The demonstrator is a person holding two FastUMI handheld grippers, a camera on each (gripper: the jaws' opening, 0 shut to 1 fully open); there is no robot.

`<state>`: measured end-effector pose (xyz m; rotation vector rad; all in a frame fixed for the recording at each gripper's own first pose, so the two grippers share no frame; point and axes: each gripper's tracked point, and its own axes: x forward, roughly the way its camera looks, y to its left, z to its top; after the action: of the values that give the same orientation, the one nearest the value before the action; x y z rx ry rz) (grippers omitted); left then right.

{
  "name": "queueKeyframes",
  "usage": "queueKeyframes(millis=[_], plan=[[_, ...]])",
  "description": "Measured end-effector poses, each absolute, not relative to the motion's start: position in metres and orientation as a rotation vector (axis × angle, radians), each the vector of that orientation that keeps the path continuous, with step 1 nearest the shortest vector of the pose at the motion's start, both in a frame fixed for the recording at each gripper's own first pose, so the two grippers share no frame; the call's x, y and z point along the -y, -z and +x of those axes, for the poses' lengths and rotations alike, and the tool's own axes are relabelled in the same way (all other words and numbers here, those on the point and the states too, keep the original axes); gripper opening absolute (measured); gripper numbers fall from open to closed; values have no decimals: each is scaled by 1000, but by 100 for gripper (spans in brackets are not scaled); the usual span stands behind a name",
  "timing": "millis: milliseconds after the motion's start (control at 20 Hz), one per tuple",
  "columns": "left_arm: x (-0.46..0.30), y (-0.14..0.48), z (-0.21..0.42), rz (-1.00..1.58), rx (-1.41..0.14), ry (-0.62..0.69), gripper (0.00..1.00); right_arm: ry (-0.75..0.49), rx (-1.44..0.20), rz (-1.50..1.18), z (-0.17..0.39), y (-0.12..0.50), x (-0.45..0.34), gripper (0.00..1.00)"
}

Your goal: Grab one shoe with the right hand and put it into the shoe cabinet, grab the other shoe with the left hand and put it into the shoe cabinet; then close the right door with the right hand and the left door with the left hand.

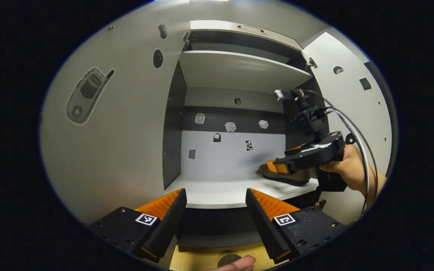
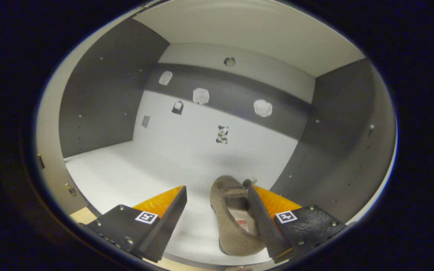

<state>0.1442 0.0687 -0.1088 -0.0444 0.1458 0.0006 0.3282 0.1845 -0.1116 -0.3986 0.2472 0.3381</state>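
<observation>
A brown felt shoe (image 2: 232, 222) lies on the white lower shelf (image 2: 126, 177) of the shoe cabinet, near its right wall. My right gripper (image 2: 215, 187) is open above it; one finger (image 2: 256, 210) rests at the shoe's opening and the other stands well apart. In the left gripper view a hand holds the right gripper (image 1: 277, 165) over the same shoe (image 1: 286, 177). My left gripper (image 1: 215, 191) is open in front of the shelf edge with nothing between its fingers. A dark rounded thing (image 1: 227, 259) and a fingertip peek in at the bottom edge.
Both cabinet doors stand open: the left door (image 1: 107, 131) with stickers and the right door (image 1: 352, 101) behind the hand. An upper shelf (image 1: 239, 67) spans the cabinet. Small stickers dot the back wall (image 1: 232, 150). Wooden floor (image 1: 202, 259) shows below.
</observation>
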Motion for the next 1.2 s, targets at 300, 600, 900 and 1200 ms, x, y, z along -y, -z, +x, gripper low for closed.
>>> queueKeyframes(millis=[300, 600, 900, 1200], plan=[[-64, 106, 138, -36, -139, -4, 97, -378, -89, -246, 232, 37, -196, 97], [-62, 107, 128, -33, -141, -45, 96, -379, 55, -168, 130, 0, -174, 97], [-64, 156, 102, -34, -194, -101, 97, -387, 7, -51, 64, 30, -138, 98], [-57, 299, 48, -71, -448, -67, 98, -403, 15, 76, 34, 42, -116, 97]])
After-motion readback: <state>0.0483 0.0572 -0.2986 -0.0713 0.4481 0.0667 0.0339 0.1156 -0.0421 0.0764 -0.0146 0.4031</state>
